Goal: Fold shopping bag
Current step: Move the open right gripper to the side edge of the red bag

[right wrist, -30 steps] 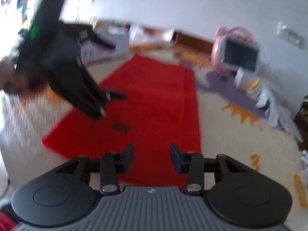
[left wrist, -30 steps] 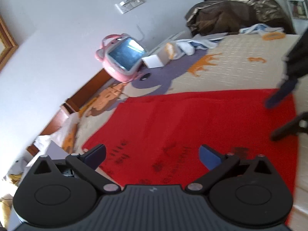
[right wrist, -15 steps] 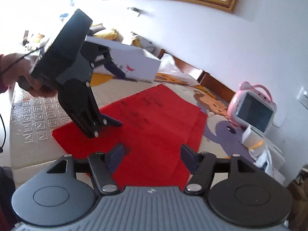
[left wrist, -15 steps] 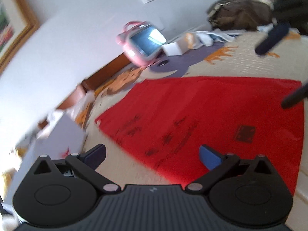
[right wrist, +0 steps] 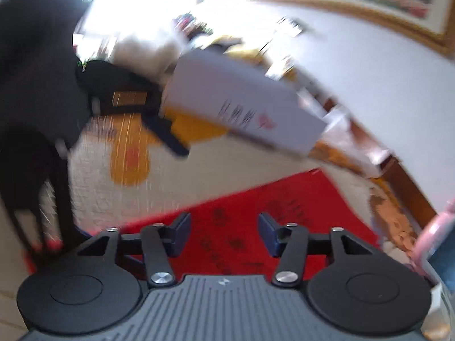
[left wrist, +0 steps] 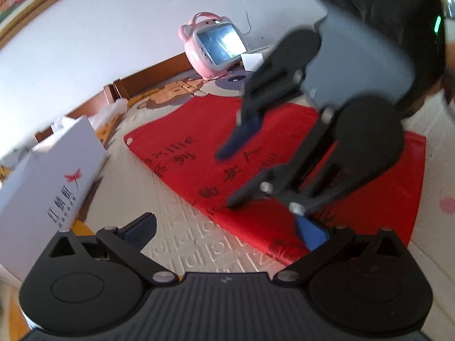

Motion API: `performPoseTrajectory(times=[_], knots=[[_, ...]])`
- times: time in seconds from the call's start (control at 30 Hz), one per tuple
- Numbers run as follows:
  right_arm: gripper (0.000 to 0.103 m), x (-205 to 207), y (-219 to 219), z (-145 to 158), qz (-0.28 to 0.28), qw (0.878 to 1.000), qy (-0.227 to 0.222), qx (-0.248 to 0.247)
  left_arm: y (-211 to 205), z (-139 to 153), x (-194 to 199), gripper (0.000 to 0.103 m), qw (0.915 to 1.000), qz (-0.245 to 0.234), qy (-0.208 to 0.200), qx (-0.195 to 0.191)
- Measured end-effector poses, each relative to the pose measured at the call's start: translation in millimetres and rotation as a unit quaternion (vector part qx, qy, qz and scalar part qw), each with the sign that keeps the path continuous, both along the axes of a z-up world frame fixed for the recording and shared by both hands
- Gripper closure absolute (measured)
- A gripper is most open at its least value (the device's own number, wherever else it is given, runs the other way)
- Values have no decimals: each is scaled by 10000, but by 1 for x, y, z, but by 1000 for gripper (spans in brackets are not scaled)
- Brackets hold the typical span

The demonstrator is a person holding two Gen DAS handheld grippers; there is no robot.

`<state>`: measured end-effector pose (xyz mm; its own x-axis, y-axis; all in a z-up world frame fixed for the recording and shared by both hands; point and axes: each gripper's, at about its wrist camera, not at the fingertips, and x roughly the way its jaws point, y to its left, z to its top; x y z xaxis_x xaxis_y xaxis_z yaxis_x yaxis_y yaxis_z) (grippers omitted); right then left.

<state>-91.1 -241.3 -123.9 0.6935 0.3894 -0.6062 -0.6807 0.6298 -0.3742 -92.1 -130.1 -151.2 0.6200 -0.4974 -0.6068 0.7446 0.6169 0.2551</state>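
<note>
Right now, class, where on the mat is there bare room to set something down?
Free: cream mat between the white box and the red bag. Crowded: over the bag, where the right gripper hovers, closing on nothing, and by the pink toy.

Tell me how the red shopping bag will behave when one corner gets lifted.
The red shopping bag lies flat as thin cloth on the mat, so it will probably droop rather than stay stiff. It looks light. A lifted corner would likely drag the rest along.

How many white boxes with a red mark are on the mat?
1. The white box stands on the mat, left of the red shopping bag in the left wrist view. Others may be hidden out of frame.
</note>
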Motion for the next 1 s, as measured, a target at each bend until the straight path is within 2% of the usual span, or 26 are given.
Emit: performPoseTrajectory(times=[0.1,0.13,0.2,0.23,0.33,0.37,0.4,0.5,0.57,0.73,0.87,0.93,1.0], knots=[[65,4,-4,1,-67,9997,138,209,-2,0,1,0,10000,8,-22,7],[65,0,-6,1,-22,9998,46,211,-4,0,-1,0,10000,10,-83,45],[65,-20,-15,10,16,9984,-539,188,-6,2,-4,0,9997,3,-216,141],[62,-30,-20,14,34,9964,-833,176,-8,3,-6,0,9994,12,-279,190],[44,-61,-34,28,89,9851,-1712,139,-13,7,-11,0,9986,146,-427,264],[36,-70,-41,30,142,9815,-1900,206,-15,8,-12,0,9984,207,-464,267],[34,-80,-48,30,157,9805,-1955,143,-18,10,-13,0,9980,297,-480,269],[33,-107,-67,30,15,9803,-1972,-68,-25,15,-16,1,9976,607,-247,219],[22,-127,-79,30,40,9809,-1943,-34,-26,20,-18,1,9970,757,-25,130],[16,-161,-89,18,228,9804,-1915,-410,-16,30,-32,1,9920,1227,185,-217],[16,-189,-85,-5,522,9715,-1939,-1257,-9,31,-43,1,9886,1394,308,-468],[18,-197,-86,-8,653,9693,-1808,-1532,-10,29,-48,1,9887,1378,286,-512],[26,-202,-85,-11,732,9681,-1651,-1739,-18,23,-49,1,9901,1345,206,-351]])
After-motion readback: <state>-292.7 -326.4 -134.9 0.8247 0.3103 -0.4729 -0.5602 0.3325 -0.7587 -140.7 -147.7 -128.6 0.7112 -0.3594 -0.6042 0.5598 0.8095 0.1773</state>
